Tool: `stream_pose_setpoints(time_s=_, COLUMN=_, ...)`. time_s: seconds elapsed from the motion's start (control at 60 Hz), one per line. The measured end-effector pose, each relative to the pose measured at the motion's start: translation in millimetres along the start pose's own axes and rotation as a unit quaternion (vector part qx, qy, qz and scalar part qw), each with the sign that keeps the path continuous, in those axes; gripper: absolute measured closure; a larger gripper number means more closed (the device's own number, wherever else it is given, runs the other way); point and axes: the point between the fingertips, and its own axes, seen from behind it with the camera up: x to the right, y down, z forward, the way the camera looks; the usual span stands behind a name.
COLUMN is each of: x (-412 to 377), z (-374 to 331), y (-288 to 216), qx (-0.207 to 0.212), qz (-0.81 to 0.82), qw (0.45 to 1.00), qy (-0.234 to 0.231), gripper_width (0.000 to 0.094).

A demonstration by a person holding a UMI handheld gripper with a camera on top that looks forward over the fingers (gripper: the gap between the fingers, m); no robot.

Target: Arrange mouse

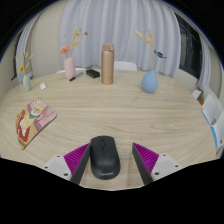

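Black oval computer mouse point(104, 158) resting on the pale wooden tabletop point(120, 115) between the open tongs point(110, 160) (gaps apparently either side), positioned for grasping.

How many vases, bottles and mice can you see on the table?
Vases: 2, pink vase and blue vase
Bottles: 1, tan bottle
Mice: 1, black mouse, sitting on the table between the open gripper fingers
Total: 4

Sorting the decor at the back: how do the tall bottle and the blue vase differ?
The tall bottle is tan, straight-sided and holds nothing visible; the blue vase is shorter, rounded, pale blue and holds a flower stem. Both stand upright on the wooden table, far beyond the open gripper, with the mouse between its fingers.
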Motion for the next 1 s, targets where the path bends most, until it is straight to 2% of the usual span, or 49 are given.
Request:
stream_pose_setpoints(time_s=0.05, x=-1.6, z=2.9, y=-1.1, qx=-0.002, qz=0.0, qw=1.0, qy=-0.004, gripper_width=0.0083)
stream_pose_setpoints(time_s=0.1, x=-6.2, z=4.7, y=-1.4, qx=-0.004, qz=0.007, qw=1.0, qy=-0.012, gripper_width=0.0155)
stream_pose_setpoints(time_s=0.133, x=-11.9, z=5.3, y=0.2, qx=-0.009, qz=0.013, qw=1.0, qy=-0.023, gripper_width=0.0242)
stream_pose_setpoints(time_s=0.15, x=-12.9, z=5.3, y=-0.9, qx=-0.007, qz=0.013, qw=1.0, qy=-0.026, gripper_width=0.0304)
stream_pose_setpoints(time_s=0.167, x=-12.7, z=5.9, y=-0.7, qx=-0.007, qz=0.01, qw=1.0, qy=-0.025, gripper_width=0.0416)
stream_pose_setpoints(time_s=0.183, x=-9.5, z=5.5, y=-0.5, qx=-0.009, qz=0.006, qw=1.0, qy=-0.02, gripper_width=0.0465)
stream_pose_setpoints(time_s=0.35, x=-7.5, z=4.6, y=-1.9, qx=-0.019, qz=0.013, qw=1.0, qy=0.002, gripper_width=0.0572)
stream_pose_setpoints(time_s=0.433, x=-6.4, z=1.6, y=-7.1, qx=-0.023, qz=0.017, qw=0.999, qy=0.014, gripper_width=0.0579)
stream_pose_setpoints(time_s=0.583, x=-42.0, z=-18.9, y=-60.1, qx=0.008, qz=0.01, qw=1.0, qy=-0.007, gripper_width=0.0578)
stream_pose_setpoints(time_s=0.8, x=-165.2, z=-51.5, y=-152.9, qx=0.057, qz=0.01, qw=0.996, qy=-0.071, gripper_width=0.058)
stream_pose_setpoints(time_s=1.0, x=-279.1, z=-35.5, y=-167.7, qx=0.066, qz=0.009, qw=0.994, qy=-0.087, gripper_width=0.0581)
